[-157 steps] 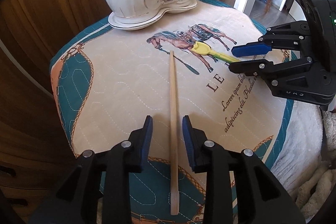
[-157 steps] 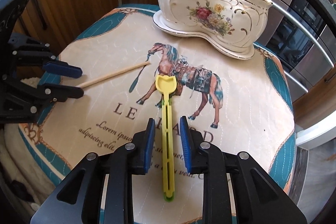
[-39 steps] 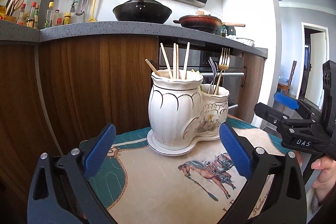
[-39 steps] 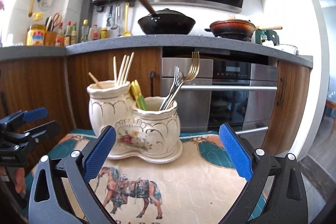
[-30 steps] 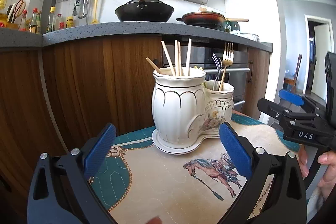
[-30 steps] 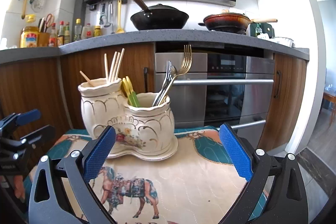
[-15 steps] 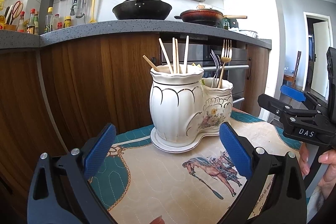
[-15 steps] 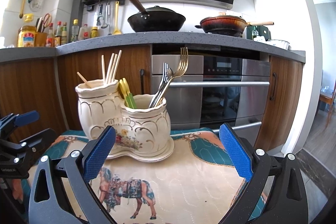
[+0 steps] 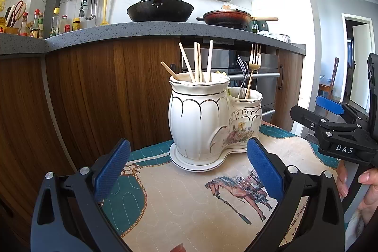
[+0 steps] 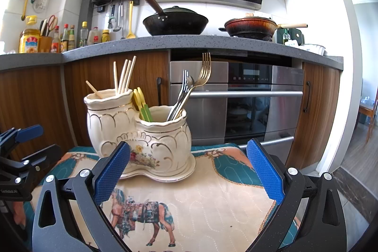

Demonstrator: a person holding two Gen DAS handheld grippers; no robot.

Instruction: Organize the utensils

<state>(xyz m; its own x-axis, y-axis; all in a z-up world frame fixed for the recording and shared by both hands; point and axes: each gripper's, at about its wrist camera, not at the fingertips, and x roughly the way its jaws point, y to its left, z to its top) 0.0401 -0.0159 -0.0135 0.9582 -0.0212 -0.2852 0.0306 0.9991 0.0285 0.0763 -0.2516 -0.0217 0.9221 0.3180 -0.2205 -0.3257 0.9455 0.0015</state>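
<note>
On the left, the left tongs (image 9: 187, 168) are spread wide and holding nothing. The long wooden stick they were closing around a moment ago is gone from the horse-picture cloth on the table (image 9: 179, 202). It is now standing with the other wooden chopsticks (image 9: 197, 63) in the tall side of the white flowered china holder (image 9: 208, 119), at twelve o'clock from the tongs. In the middle, the yellow plastic spoons (image 10: 141, 100) are sitting between the two cups, and the metal forks (image 10: 189, 91) are leaning in the short cup. On the right, the right tongs (image 10: 187, 168) are also spread wide and empty. Nothing loose is showing on the cloth, so the tidying is probably finishing.
</note>
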